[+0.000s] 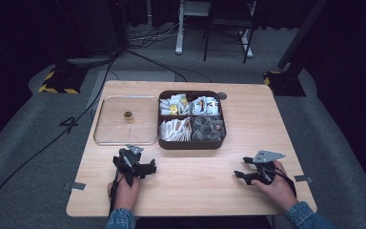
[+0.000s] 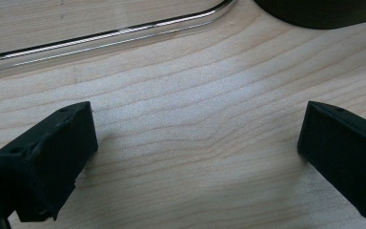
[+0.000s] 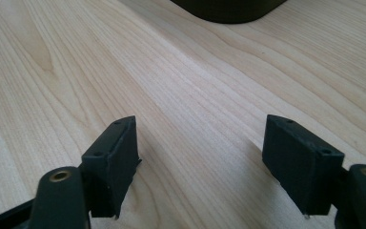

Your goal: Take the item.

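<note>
Far left on wooden table (image 1: 195, 181): clear lid (image 1: 126, 120) with small knob (image 1: 127, 114), lying flat, touching dark four-compartment box (image 1: 191, 119) of packets to its right. Near edge, left gripper (image 1: 138, 168) resting just below lid, jaws spread wide, empty. Further right, right gripper (image 1: 246, 173) low over bare wood, well apart from box, jaws spread, empty.

Lab or studio recording bay: dark curtains, grey carpet, floor cables (image 1: 38, 151), hazard-striped stand bases (image 1: 59, 82), lone wooden worktop (image 1: 195, 186).
</note>
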Demonstrator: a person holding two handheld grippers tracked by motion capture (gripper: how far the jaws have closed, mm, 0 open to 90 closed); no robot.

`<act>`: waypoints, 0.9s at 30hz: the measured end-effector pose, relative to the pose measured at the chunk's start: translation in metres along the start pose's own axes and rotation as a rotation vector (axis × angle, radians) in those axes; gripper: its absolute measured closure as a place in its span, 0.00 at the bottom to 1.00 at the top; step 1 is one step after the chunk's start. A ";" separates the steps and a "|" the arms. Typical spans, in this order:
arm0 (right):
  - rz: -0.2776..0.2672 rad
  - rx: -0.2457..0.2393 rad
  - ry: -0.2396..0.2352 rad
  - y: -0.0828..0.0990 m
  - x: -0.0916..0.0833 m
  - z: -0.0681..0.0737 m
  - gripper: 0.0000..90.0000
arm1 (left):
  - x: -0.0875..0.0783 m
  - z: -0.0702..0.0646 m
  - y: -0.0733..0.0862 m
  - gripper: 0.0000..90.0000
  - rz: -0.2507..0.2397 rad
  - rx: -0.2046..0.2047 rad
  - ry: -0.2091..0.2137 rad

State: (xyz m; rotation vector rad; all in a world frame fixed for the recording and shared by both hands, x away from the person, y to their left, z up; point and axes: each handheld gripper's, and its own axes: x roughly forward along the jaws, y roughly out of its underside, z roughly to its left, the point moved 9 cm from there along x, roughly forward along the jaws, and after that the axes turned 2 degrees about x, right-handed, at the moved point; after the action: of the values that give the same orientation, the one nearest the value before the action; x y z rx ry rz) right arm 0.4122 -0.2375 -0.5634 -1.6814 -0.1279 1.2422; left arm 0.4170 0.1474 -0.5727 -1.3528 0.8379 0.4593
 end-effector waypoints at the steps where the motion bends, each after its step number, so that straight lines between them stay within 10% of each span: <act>1: 0.000 -0.003 0.000 0.000 0.000 0.000 0.31 | 0.000 0.000 0.000 0.00 0.000 0.000 0.000; 27: -0.005 -0.015 -0.020 -0.003 0.002 0.001 0.38 | 0.001 -0.001 -0.001 0.00 0.002 0.005 -0.001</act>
State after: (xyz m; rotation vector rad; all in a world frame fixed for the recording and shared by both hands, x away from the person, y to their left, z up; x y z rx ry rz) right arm 0.4137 -0.2338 -0.5625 -1.6807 -0.1531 1.2573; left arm 0.4185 0.1461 -0.5726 -1.3470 0.8392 0.4584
